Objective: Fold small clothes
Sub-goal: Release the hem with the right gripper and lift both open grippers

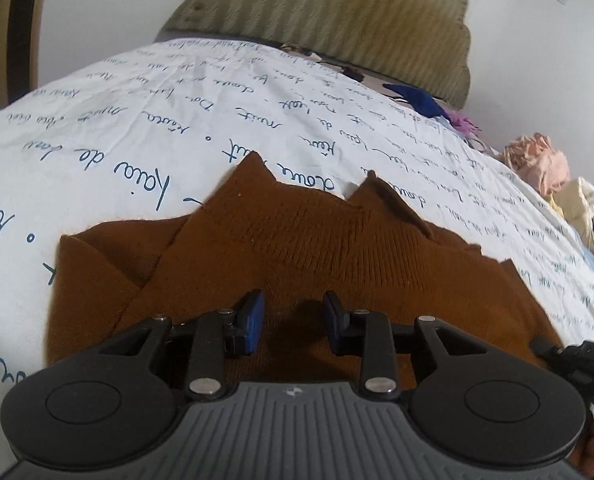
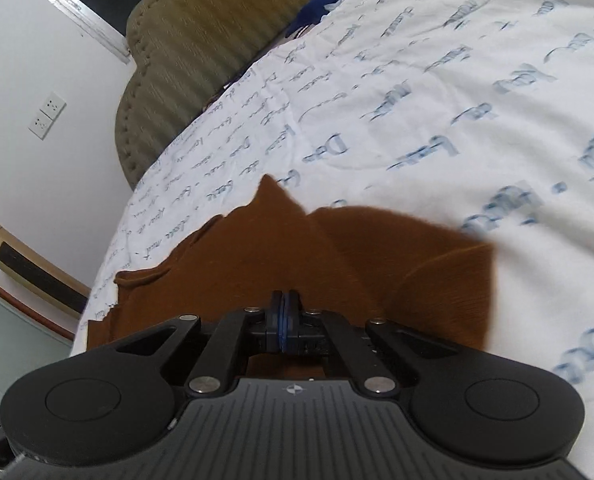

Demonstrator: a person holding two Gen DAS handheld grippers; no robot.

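Well, this brown knit garment (image 1: 297,248) looks soft and limp to me, light enough to lift by one edge, and I judge it will sag and drag rather than hold any shape. The ribbed weave should give my pads decent purchase, not slip. I would take it at a corner or along a hem, such as the two pointed peaks on its far edge, where I can pinch a single layer cleanly.

It lies spread on the white bed sheet (image 1: 109,120) printed with blue handwriting, on the near part of the bed, right under both my tools. Its colour is a rusty brown, partly folded already, with overlapping flaps on the left and a jagged far outline.

My left gripper (image 1: 293,326) hovers over the cloth with its blue pads parted and nothing between them. My right gripper (image 2: 285,322) has its pads pressed fully together, and I see no fabric caught in them.

Far right, other clothes (image 1: 537,164) sit in a heap near the padded headboard (image 1: 337,12).
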